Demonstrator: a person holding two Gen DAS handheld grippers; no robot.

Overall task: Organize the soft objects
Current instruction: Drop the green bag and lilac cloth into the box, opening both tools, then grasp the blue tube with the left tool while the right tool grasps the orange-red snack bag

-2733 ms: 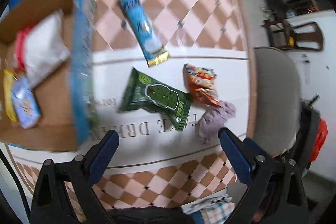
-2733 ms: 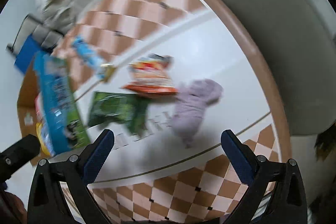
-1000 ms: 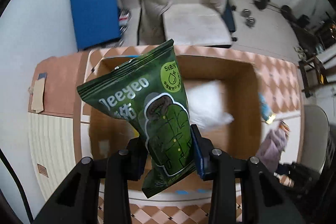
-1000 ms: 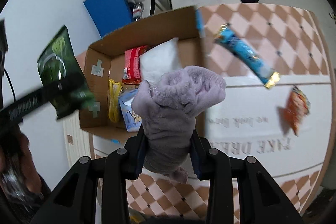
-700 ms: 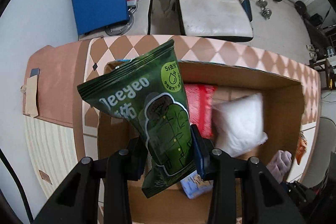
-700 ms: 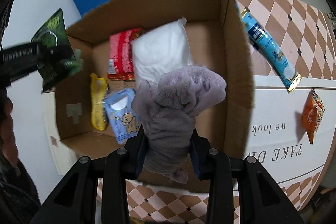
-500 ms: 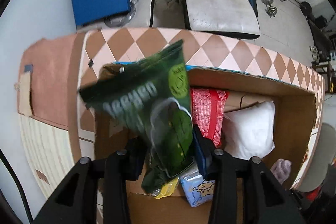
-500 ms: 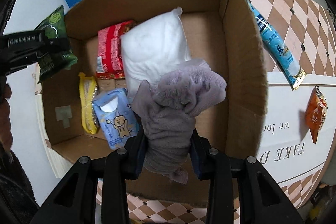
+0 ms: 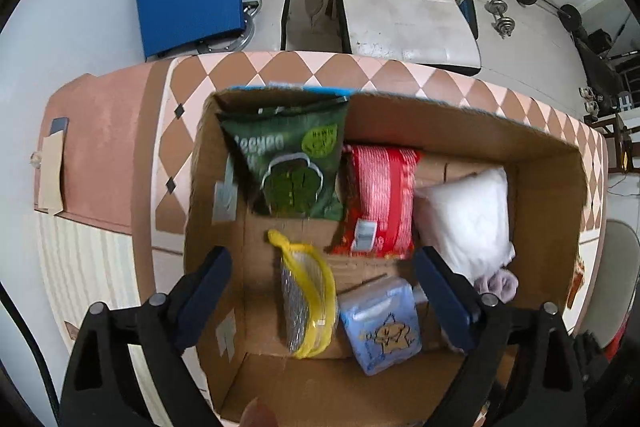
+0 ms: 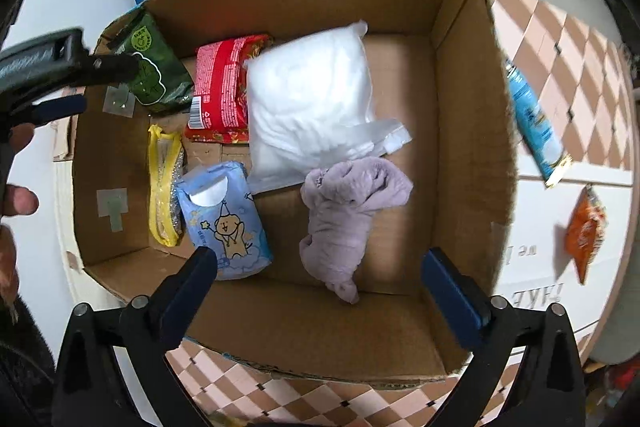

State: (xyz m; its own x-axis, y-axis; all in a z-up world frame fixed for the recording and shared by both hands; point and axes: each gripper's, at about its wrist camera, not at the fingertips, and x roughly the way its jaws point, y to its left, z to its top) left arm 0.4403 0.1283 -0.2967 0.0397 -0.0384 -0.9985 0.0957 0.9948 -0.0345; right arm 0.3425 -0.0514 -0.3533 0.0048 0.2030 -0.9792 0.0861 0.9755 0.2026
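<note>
Inside the cardboard box [image 10: 460,131], on its floor near the right wall, lies the purple plush cloth [image 10: 348,215], crumpled and just touching the corner of the white pillow pack [image 10: 312,99]. At the far left corner the green snack bag [image 9: 290,167] leans against the wall beside the red packet [image 9: 380,203]; a yellow-edged pouch [image 9: 306,303] and a blue tissue pack [image 9: 380,323] sit nearer the front.

Both claws hang above the box with nothing between their pads — the right gripper [image 10: 320,291] spread wide over the cloth, the left gripper [image 9: 324,299] equally wide over the pouch and tissue pack. By the look of it, the step in hand is the drop-off, with both items lying free in the box.

Out on the table [image 10: 536,187] to the right, a blue tube pack [image 10: 532,115] and an orange snack bag [image 10: 586,227] are not yet boxed. The next move likely calls for lifting clear of the box rim, swinging right, and closing gently on each packet's flat edge — crinkly film slips easily from a loose pinch.
</note>
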